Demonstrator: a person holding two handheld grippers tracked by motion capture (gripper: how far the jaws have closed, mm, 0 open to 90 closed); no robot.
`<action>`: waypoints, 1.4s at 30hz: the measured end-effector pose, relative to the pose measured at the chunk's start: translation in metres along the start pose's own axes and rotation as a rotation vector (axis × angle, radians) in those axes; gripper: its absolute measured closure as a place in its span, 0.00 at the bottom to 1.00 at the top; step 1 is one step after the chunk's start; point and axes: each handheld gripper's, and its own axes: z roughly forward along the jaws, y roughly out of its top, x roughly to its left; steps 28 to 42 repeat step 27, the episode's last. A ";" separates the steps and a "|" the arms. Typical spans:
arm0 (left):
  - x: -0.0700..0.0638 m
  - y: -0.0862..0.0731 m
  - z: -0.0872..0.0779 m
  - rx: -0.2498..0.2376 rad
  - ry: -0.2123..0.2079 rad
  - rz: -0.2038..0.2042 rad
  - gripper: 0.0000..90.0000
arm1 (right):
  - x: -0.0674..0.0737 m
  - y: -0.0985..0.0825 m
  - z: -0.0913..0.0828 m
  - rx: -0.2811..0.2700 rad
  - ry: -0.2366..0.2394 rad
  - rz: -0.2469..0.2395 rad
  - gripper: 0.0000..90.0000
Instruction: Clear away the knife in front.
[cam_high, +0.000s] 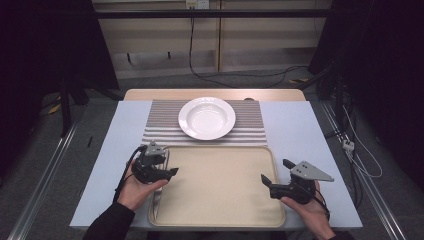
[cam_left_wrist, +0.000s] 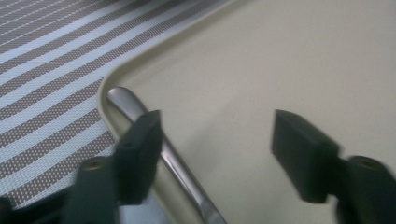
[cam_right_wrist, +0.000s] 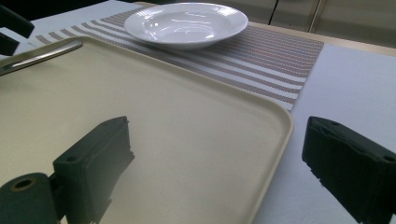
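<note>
Here the left gripper (cam_left_wrist: 215, 149) hovers with jaws spread over a metal utensil (cam_left_wrist: 159, 144) along the tray's (cam_high: 220, 220) left rim; the right gripper (cam_right_wrist: 219, 168) straddles its right edge, jaws spread.

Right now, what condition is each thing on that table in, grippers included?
Left gripper: open, jaws apart, nothing between them.
Right gripper: open, straddling the tray's right rim.
Metal utensil handle: lying flat along the tray's left edge, not gripped.
Beige tray: flat on the table, bare apart from the utensil.
White bowl-plate: upright, empty, on the placemat.
Striped placemat: spread flat.
</note>
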 end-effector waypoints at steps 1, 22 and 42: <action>0.000 -0.001 -0.002 -0.009 -0.001 -0.020 0.32 | 0.000 0.000 0.000 0.000 0.000 0.001 0.09; -0.011 -0.035 -0.033 -0.253 0.067 -0.098 0.06 | -0.001 -0.001 -0.001 0.002 -0.011 0.006 0.09; -0.009 -0.034 -0.032 -0.243 0.055 -0.101 0.06 | -0.002 -0.001 -0.001 0.002 -0.010 0.012 0.09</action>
